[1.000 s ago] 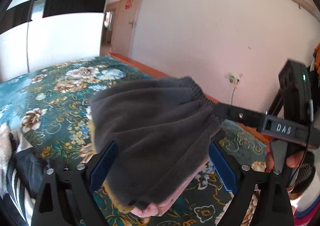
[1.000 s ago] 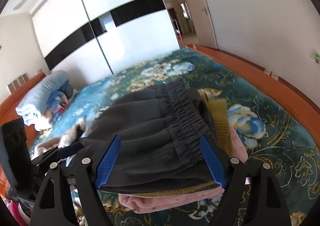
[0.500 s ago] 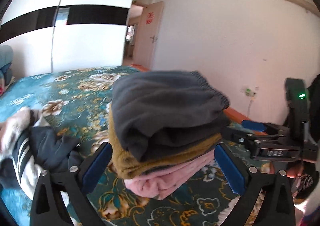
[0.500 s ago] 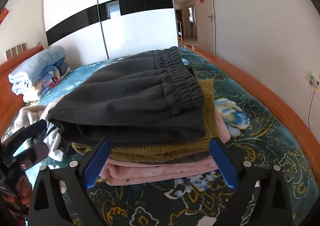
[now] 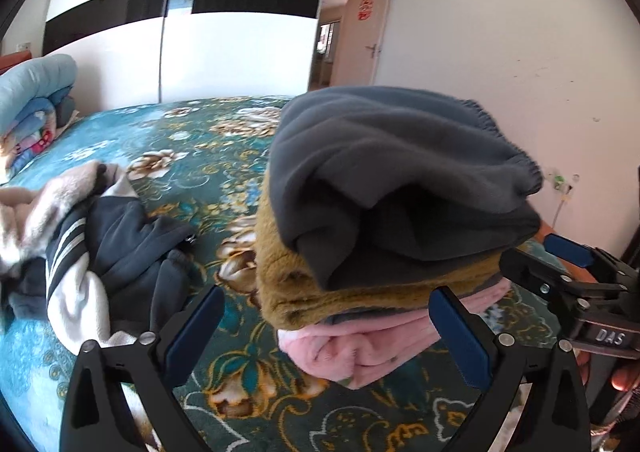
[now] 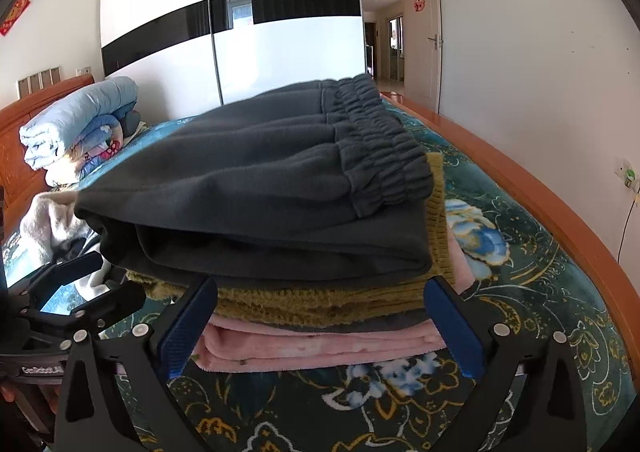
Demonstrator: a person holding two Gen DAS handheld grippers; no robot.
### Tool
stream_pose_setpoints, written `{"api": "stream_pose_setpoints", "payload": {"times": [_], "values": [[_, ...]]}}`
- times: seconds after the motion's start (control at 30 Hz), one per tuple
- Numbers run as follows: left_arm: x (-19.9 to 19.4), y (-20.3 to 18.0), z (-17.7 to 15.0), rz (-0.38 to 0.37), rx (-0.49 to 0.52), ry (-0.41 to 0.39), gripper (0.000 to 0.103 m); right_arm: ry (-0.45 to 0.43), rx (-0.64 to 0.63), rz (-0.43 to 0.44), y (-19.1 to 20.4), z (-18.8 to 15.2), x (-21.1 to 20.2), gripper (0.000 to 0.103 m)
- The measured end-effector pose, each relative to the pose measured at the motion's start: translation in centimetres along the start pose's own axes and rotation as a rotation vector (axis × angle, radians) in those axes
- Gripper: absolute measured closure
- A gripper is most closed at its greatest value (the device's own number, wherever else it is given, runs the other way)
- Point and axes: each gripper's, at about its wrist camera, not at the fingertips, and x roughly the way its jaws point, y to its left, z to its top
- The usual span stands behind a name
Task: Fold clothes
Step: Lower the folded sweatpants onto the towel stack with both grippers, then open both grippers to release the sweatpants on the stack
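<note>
Folded dark grey trousers (image 6: 256,188) top a stack on the bed, over a mustard knit (image 6: 320,302) and a pink fleece (image 6: 320,348). My right gripper (image 6: 320,326) faces the stack's near side; its jaws are opening and the blue pads stand clear of the cloth. At the stack's other end (image 5: 384,188) my left gripper (image 5: 326,332) is open, its pads off the mustard knit (image 5: 288,284) and pink fleece (image 5: 360,352). Each gripper shows in the other's view: the right gripper (image 5: 536,256) at the right edge, the left gripper (image 6: 108,280) at the left.
Unfolded clothes, dark with white stripes (image 5: 92,260), lie heaped left of the stack on the teal floral bedspread (image 5: 192,156). A rolled blue quilt (image 6: 76,120) sits by the headboard. The bed's wooden frame (image 6: 540,212) runs along the right, near the white wall.
The grey trousers, held up between both grippers a second ago, now lie on the stack. Both grippers have let go, opened wide and sunk lower in front of the pile.
</note>
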Motion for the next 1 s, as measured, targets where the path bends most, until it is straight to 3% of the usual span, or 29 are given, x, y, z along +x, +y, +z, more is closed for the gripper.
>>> {"api": "stream_pose_setpoints", "payload": {"times": [0.67, 1.0], "values": [[2.1, 0.7, -0.6, 0.053, -0.007, 0.03, 0.0, 0.024, -0.014, -0.018, 0.3, -0.9, 1.1, 0.0], [3.0, 1.3, -0.6, 0.037, -0.02, 0.061, 0.0, 0.022, -0.016, -0.022, 0.6, -0.7, 1.0, 0.0]]}}
